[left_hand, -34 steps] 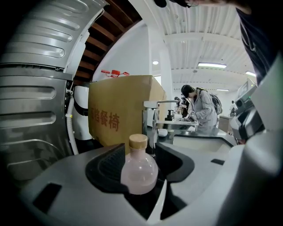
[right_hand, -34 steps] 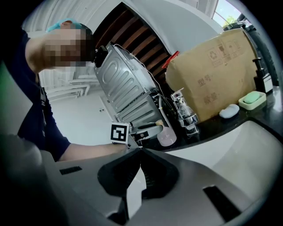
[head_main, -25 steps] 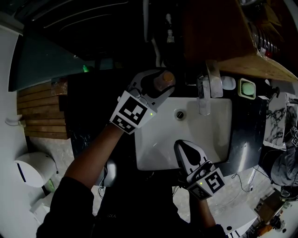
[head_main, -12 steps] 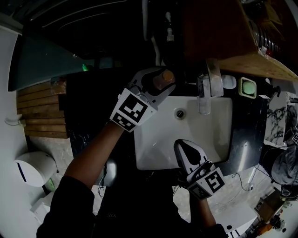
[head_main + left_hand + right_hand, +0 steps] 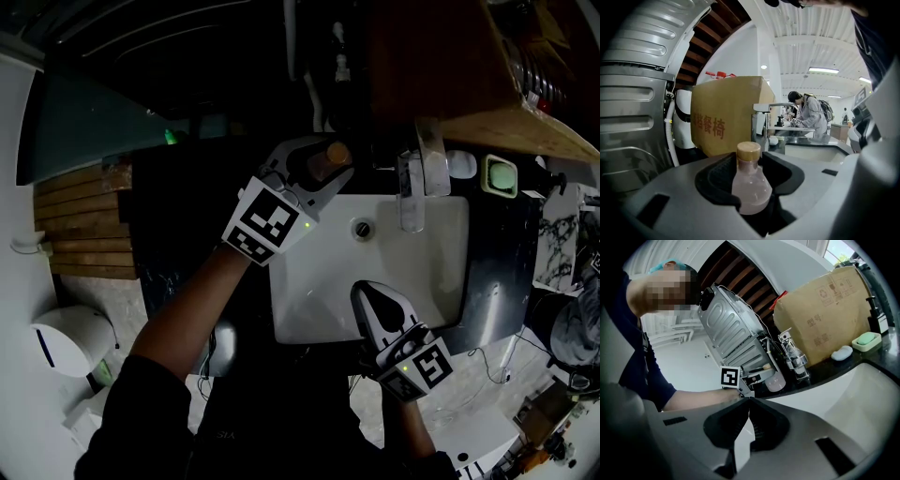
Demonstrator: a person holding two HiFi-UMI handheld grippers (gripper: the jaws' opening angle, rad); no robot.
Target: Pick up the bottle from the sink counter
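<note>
**Step in hand: closing on the bottle**

Nearest, the right gripper (image 5: pixel 367 295) hangs over the sink's (image 5: pixel 431 272) front edge, jaws together, empty. At the desk's (image 5: pixel 187 211) back edge, the jaws of the left gripper (image 5: pixel 328 161) have just been closing around the bottle (image 5: pixel 751 183). We judge that a firm clamp, then a lift, comes next. Beyond, a cardboard box (image 5: pixel 731 112) reads 餐椅.

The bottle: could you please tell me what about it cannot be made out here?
- Base: left gripper view, behind the jaws of the left gripper, which have just been closing around the bottle.
- Body: head view, under that gripper; only the cap shows.
- Pad contact: left gripper view, edges overlap; cannot tell.
</note>
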